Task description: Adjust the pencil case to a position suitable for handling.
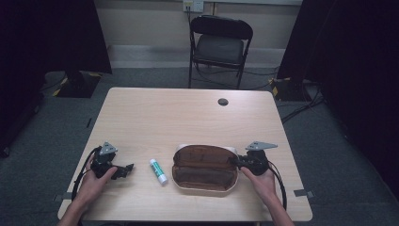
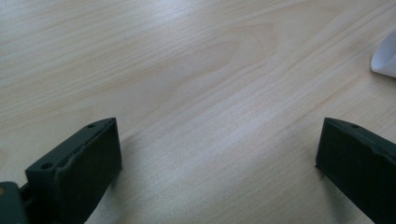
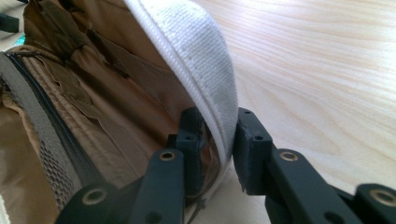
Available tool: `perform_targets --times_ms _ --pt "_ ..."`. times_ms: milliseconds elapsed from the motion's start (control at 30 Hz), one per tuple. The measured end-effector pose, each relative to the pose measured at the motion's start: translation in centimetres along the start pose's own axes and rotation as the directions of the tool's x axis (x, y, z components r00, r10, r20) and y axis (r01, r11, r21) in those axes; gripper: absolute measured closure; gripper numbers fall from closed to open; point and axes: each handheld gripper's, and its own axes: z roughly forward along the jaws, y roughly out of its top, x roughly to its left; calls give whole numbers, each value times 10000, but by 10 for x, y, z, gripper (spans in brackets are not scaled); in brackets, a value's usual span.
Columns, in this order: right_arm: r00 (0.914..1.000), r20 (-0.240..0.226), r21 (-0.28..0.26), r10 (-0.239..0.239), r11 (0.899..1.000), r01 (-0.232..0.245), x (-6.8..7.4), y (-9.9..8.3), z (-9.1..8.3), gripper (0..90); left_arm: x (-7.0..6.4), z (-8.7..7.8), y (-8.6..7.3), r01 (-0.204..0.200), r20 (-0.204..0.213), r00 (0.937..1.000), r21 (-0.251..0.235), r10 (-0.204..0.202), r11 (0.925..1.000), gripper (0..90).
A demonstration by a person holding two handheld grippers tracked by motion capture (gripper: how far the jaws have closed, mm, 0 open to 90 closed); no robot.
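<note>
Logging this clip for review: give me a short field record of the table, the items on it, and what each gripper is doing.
surface: light wooden table
item 1: open pencil case, brown lining, white outer fabric
item 2: glue stick, lying flat, left of the case, apart from it
left gripper: jaws wide apart, nothing between them, left of the glue stick
right gripper: jaws closed on the case's white edge at its right end
background: empty folding chair beyond the table

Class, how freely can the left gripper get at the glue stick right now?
Probably freely: the left gripper is open, holds nothing, and bare table lies between it and the glue stick.
</note>
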Motion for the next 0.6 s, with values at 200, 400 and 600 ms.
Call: perform_targets --times_ms 200,400,600 --pt "10000 22 9 -83 10000 83 4 3 7 742 0 0 0 1 -1 10000 -2 -1 10000 0" --pt "9999 23 -6 -126 9999 126 6 4 9 684 0 0 0 -2 2 10000 -1 2 10000 0" --pt "9997 62 92 -246 9997 245 10 4 9 552 0 0 0 7 1 10000 -5 -7 10000 0"
